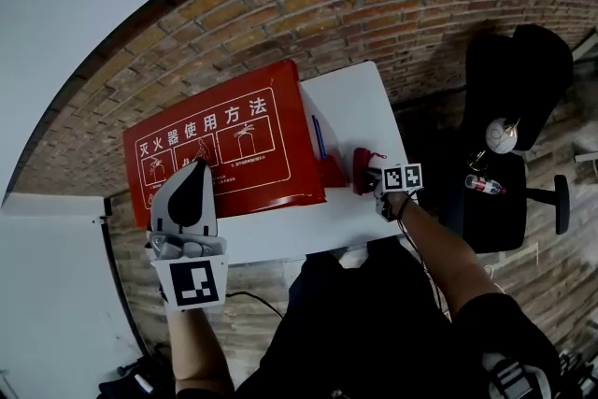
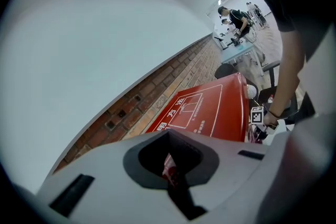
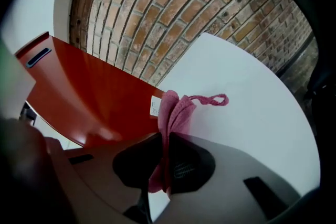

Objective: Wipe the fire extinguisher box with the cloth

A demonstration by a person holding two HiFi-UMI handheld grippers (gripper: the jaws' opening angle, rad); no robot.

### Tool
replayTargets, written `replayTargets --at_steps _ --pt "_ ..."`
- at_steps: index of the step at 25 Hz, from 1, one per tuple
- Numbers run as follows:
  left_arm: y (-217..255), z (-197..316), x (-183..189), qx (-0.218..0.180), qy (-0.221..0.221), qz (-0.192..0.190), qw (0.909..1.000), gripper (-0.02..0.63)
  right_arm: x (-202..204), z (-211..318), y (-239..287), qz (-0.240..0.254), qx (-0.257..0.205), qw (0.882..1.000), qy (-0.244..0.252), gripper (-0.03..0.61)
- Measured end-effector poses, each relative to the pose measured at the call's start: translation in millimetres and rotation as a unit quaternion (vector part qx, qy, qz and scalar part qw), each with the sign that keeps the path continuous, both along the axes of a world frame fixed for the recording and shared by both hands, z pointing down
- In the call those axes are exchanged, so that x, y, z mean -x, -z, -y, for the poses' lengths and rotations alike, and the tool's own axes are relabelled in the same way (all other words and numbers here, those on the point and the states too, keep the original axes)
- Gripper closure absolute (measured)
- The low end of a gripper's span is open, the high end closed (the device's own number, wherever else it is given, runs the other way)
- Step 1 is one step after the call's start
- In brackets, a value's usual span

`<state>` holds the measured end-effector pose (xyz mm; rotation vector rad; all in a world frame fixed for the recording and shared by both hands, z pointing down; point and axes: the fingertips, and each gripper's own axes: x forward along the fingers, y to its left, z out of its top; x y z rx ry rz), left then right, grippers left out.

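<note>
In the head view, the lower left corner of the fire extinguisher box (image 1: 234,149) is covered by the left gripper (image 1: 192,171), and part of the cloth (image 1: 363,171) is hidden behind the right gripper (image 1: 378,187). In the left gripper view, the box's near end is blocked by the gripper's own body. The print on the cloth's label (image 3: 155,106) is too small to be read.

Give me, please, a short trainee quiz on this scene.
1. True or false: the left gripper holds the cloth.
2. The right gripper is: A open; B shut on the cloth; C shut on nothing.
3. What colour is the box?
Key: 1 false; 2 B; 3 red.
</note>
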<state>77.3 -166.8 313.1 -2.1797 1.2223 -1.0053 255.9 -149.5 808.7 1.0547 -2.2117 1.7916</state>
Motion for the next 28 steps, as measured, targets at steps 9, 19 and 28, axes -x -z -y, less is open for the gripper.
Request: replayTargets --at_steps 9,19,28 --pt "4.6 -9.4 14.3 -0.076 -0.055 0.099 0.9906 0.600 6.9 -38.3 31.6 0.004 -0.013 0.995 -0.098 0.528" --pt "25.2 -24.4 115.5 -0.059 -0.050 0.079 0.9939 0.600 22.2 -70.0 51.3 0.021 -0.016 0.979 -0.200 0.528" --pt "2.4 -30.2 137.6 -0.037 -0.118 0.072 0.9897 0.600 39.2 -96.5 36.7 0.104 0.006 0.917 -0.386 0.528"
